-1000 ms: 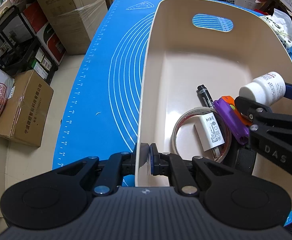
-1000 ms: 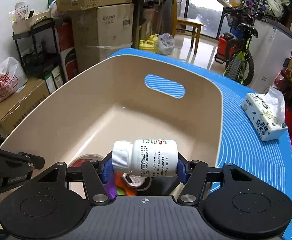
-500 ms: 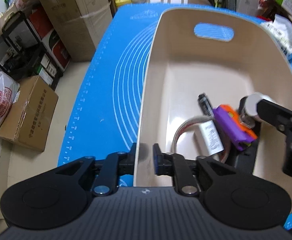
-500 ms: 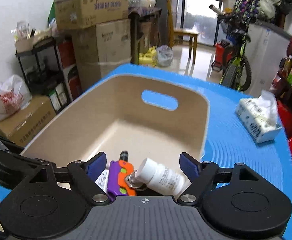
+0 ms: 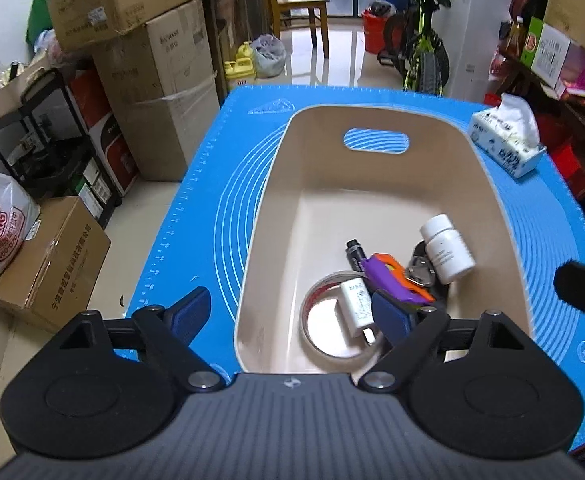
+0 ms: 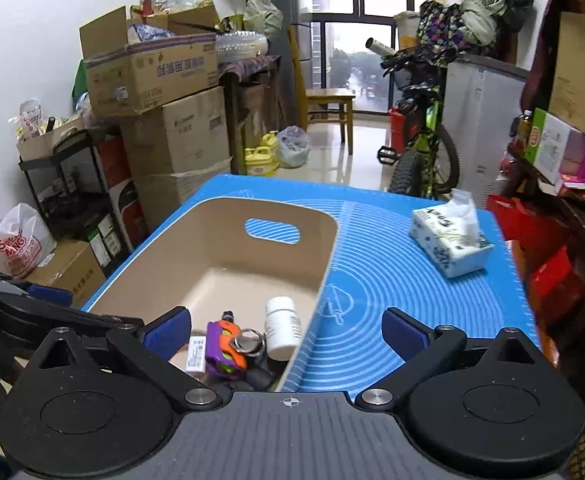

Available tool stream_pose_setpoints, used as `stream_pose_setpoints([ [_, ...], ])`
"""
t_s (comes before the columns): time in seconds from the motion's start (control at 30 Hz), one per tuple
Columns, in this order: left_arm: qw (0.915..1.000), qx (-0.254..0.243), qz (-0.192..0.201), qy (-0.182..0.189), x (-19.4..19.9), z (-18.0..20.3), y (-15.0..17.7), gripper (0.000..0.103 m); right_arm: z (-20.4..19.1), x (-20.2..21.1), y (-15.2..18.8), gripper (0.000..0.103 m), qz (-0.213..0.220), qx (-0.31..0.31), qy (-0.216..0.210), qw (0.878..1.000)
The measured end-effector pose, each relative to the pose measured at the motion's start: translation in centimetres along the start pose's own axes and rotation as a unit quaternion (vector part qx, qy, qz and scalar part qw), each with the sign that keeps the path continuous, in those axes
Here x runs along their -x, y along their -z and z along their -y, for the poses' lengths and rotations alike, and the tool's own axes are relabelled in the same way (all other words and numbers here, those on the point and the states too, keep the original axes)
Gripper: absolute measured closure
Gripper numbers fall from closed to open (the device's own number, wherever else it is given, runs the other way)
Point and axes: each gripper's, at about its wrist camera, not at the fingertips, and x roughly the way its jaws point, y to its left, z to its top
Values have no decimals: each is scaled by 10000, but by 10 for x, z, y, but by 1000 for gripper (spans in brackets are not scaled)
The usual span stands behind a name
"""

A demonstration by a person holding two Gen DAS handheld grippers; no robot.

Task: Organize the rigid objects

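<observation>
Tabletop (image 5: pixel 220 184) under a blue mat carries a beige bin (image 5: pixel 376 120) at centre, its handle cut-out at twelve o'clock. Tissue pack (image 5: pixel 506 142) sits on the mat at two o'clock from the bin, well apart from it. Left tongs (image 5: pixel 292 314) hang over the bin's six o'clock end with jaws opening, one pad outside the wall, the other above the contents, pinching nothing. Right tongs (image 6: pixel 288 330) are spread wide and still opening, straddling the bin's right wall, empty. Inside the bin, crowded toward six o'clock: a tape roll (image 5: pixel 324 320) with a white charger (image 5: pixel 356 308) across it, a white bottle (image 5: pixel 446 248) lying at three o'clock, a purple-and-orange tool (image 5: pixel 392 276) at centre, a black marker (image 5: pixel 354 254) touching it, and a metal ring (image 5: pixel 422 274) beside the bottle.
</observation>
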Motion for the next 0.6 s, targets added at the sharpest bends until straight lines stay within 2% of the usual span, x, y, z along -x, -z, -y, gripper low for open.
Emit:
stream_pose_setpoints([
  [0.2, 9999, -82, 86, 102, 36, 12, 14, 16, 12, 38, 11, 3, -43, -178, -39, 9998],
  [0.6, 9991, -329, 256, 13, 95, 42, 48, 16, 26, 103, 37, 3, -32, -174, 90, 9998],
])
